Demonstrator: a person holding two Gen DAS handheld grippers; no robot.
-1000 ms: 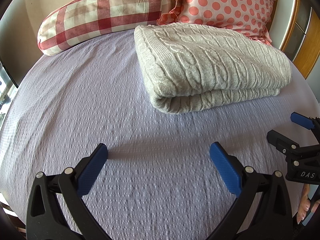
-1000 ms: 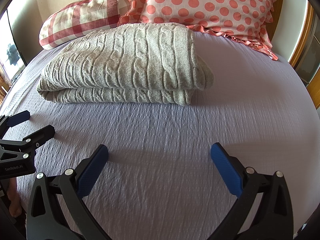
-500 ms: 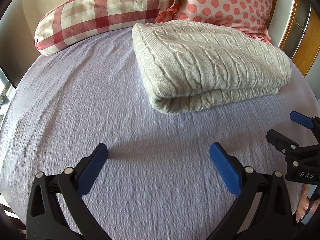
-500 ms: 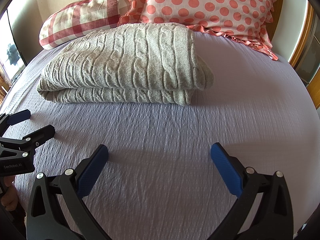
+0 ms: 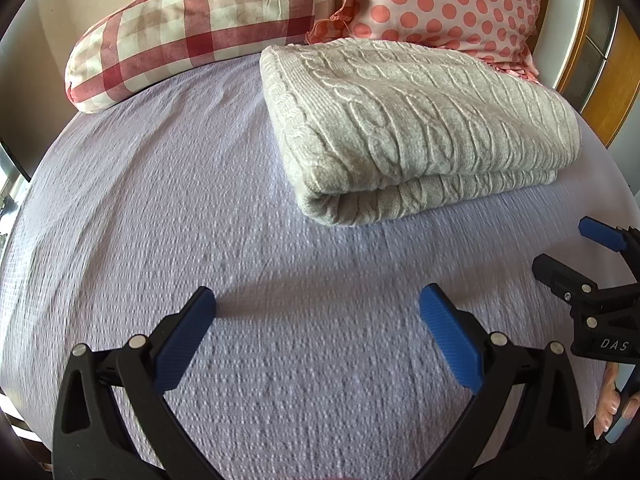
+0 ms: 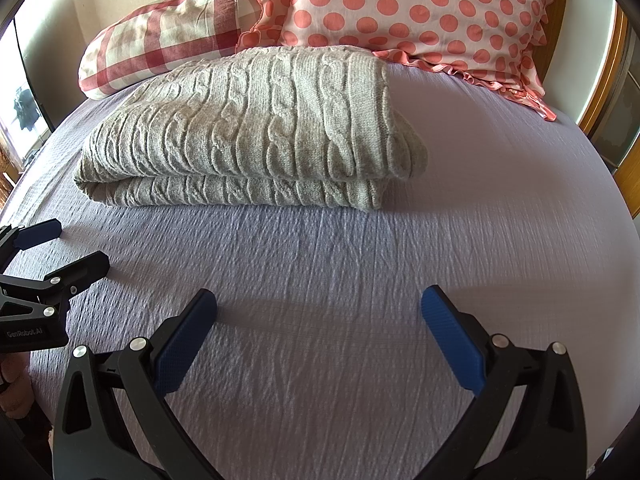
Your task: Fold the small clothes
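Near the pillows (image 6: pixel 400 12), at the far end of the bed (image 6: pixel 500 208), the grey cable-knit sweater (image 6: pixel 256 128) lies folded into a neat thick stack, so the folding looks done. Left gripper (image 5: pixel 318 308) and right gripper (image 6: pixel 319 308) hover over bare sheet, jaws wide apart and empty, probably drawn clear.

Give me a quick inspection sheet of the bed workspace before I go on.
Surface: lavender textured bedsheet, lightly wrinkled.
Job's things: grey cable-knit sweater, folded in layers, lying flat ahead of both grippers.
Clutter: red checked pillow and polka-dot pillow behind the sweater.
Grippers: left gripper open, empty; right gripper open, empty; both apart from the sweater.
Cables: nothing seen.
Surroundings: wooden frame on the right; window on the left.
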